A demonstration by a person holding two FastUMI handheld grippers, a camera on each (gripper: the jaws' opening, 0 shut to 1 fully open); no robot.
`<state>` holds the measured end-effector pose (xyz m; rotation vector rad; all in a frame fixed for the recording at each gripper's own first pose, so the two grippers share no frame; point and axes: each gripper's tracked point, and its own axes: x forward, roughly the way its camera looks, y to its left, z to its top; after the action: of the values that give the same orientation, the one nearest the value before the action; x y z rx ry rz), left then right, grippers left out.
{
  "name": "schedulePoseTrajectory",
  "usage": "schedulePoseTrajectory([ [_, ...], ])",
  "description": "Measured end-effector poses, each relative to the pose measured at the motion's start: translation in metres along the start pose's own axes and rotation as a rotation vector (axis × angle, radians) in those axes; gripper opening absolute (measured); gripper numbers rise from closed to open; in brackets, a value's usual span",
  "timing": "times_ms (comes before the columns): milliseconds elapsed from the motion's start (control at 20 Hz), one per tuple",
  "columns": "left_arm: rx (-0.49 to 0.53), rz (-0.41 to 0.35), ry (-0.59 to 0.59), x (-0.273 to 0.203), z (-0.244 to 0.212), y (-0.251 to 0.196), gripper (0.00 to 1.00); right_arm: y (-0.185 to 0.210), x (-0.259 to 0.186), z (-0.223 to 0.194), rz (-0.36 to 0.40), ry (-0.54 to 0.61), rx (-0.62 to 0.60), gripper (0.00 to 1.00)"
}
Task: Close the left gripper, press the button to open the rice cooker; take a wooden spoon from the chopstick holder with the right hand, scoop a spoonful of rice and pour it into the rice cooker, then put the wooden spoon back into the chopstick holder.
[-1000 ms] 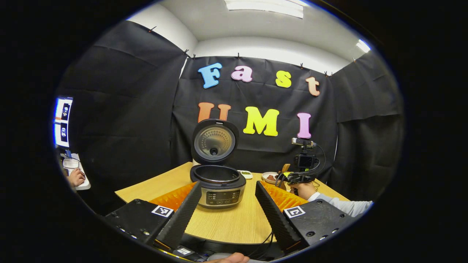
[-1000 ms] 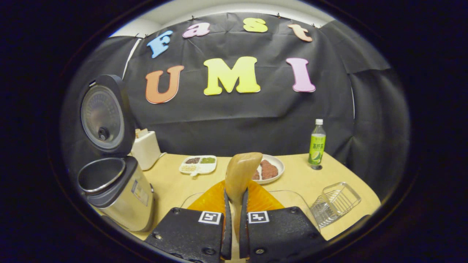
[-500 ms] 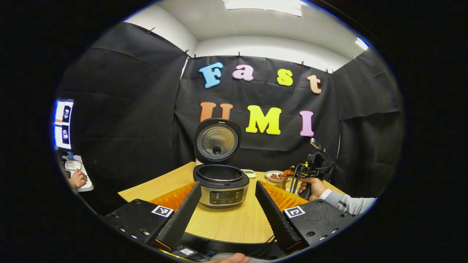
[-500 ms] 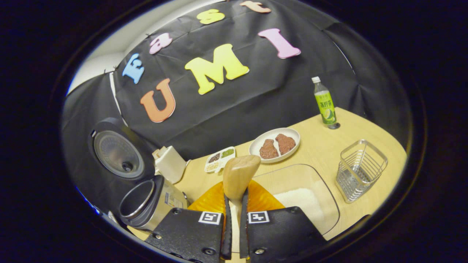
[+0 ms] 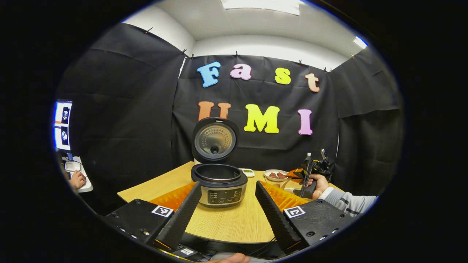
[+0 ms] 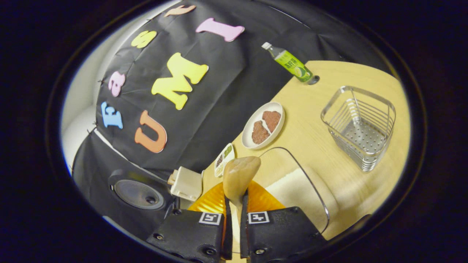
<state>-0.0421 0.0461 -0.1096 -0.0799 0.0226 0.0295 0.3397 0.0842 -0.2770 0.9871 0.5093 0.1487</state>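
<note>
In the left gripper view, the left gripper [image 5: 226,204] hovers low over the near edge of the table [image 5: 234,223] with its fingers spread wide, nothing between them. Framed in the gap between them stands the cooker [image 5: 219,184], its lid [image 5: 215,140] swung up and upright behind the empty pot, the control panel facing the camera. To the right and farther back, a hand [image 5: 317,182] in a pale sleeve [image 5: 347,201] holds the right gripper [image 5: 313,171] above the table, near a plate [image 5: 276,175]. In the right gripper view, which is strongly tilted, the right gripper [image 6: 234,219] has its fingers pressed together on the handle of the wooden spoon [image 6: 238,177], whose bowl sticks out forward past the fingertips. The spoon's bowl hangs over the near rim of a clear tub [image 6: 310,197] that holds white rice [image 6: 292,190]; whether the spoon touches the rice I cannot tell. Past the tub sits the plate [image 6: 265,124] with two brown pieces, a small divided dish [image 6: 223,159] beside it, and a green bottle [image 6: 289,65] at the far edge. The wire holder [image 6: 360,128] stands to the right of the tub, apart from it. The cooker's lid [image 6: 137,193] shows at lower left, with a white box [image 6: 184,184] just beside it.
</note>
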Motion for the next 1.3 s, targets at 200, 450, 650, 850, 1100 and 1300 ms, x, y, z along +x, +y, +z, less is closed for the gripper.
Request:
schedulePoseTrajectory([
  [200,-0.007,0.008,0.005,0.000,-0.001,0.004,0.95,-0.001,-0.004,0.008,0.040,-0.019,0.092,0.13],
  [450,-0.011,0.000,0.004,-0.001,0.000,0.003,0.95,-0.001,-0.013,0.022,0.063,-0.059,0.164,0.13],
  [650,-0.012,-0.007,-0.005,-0.002,0.003,0.001,0.95,0.003,-0.034,0.049,0.130,-0.146,0.222,0.13],
  [850,-0.002,-0.004,0.025,0.006,-0.007,-0.001,0.95,0.006,-0.049,0.070,0.156,-0.172,0.317,0.13],
  [1100,-0.028,0.005,0.063,0.022,-0.023,0.006,0.95,0.023,-0.073,0.087,0.182,-0.213,0.393,0.12],
  [1300,-0.043,0.026,0.063,0.024,-0.020,0.016,0.95,0.070,-0.086,0.083,0.244,-0.220,0.373,0.12],
])
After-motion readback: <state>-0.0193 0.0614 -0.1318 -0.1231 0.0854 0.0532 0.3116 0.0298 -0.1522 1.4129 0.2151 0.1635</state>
